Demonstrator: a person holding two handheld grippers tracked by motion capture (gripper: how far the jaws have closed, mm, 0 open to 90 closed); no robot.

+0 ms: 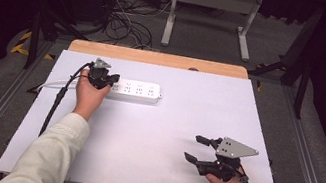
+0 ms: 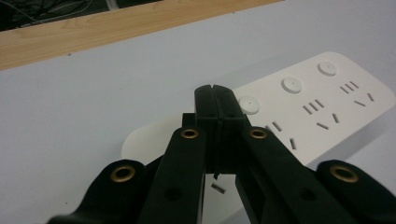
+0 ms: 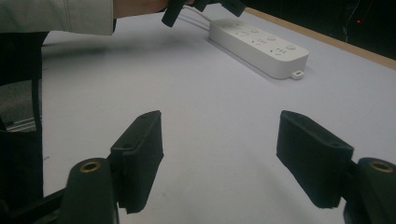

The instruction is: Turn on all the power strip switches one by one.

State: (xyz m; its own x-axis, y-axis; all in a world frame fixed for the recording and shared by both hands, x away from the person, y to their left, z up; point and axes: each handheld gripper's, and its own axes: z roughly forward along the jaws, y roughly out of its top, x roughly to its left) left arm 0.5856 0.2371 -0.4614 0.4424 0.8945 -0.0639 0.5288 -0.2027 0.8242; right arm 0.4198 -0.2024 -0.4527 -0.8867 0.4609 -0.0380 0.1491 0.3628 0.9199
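A white power strip (image 1: 136,90) with three round buttons and several sockets lies on the far left part of the white table top (image 1: 159,131). My left gripper (image 1: 111,81) is over the strip's left end, its jaws pressed together with nothing between them. In the left gripper view, the shut tips (image 2: 215,100) sit just left of the first button on the strip (image 2: 322,107); whether they touch it I cannot tell. My right gripper (image 1: 193,147) rests near the front right, open and pointing left. Its pads (image 3: 140,140) stand wide apart over bare table, with the strip (image 3: 261,46) farther off.
The strip's white cord (image 1: 53,83) runs off the table's left edge. A wooden strip (image 1: 156,58) borders the far edge. Beyond it, cables (image 1: 122,23) and a white frame's legs (image 1: 209,18) are on the floor. The other arm's pale sleeve (image 3: 56,16) crosses the right gripper view's top left.
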